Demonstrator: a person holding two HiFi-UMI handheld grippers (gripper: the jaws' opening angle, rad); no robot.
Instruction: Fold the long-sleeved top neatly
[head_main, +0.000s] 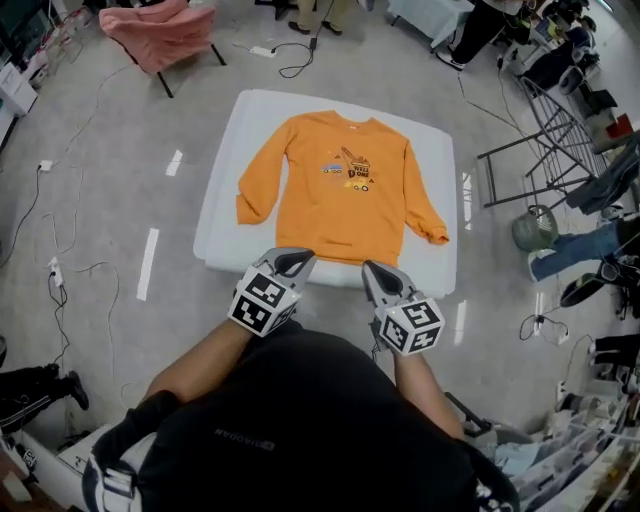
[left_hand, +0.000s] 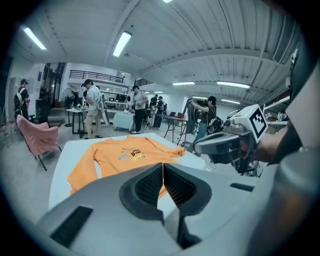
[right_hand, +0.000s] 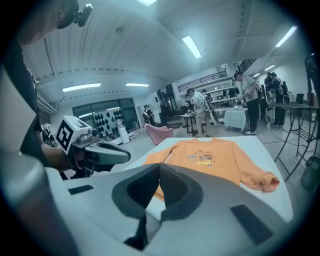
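The left gripper (head_main: 290, 262) and right gripper (head_main: 378, 272) both have their jaws pressed together on nothing, with the orange top (head_main: 335, 190) flat on the table (head_main: 222, 215) just ahead of them, hem nearest. Meeting the hem like this would likely shove and rumple it (each must spread first), and unequal pinches would skew the fold.

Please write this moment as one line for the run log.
stage: fold not started | orange long-sleeved top: flat, face up on white table | left gripper: shut, empty | right gripper: shut, empty
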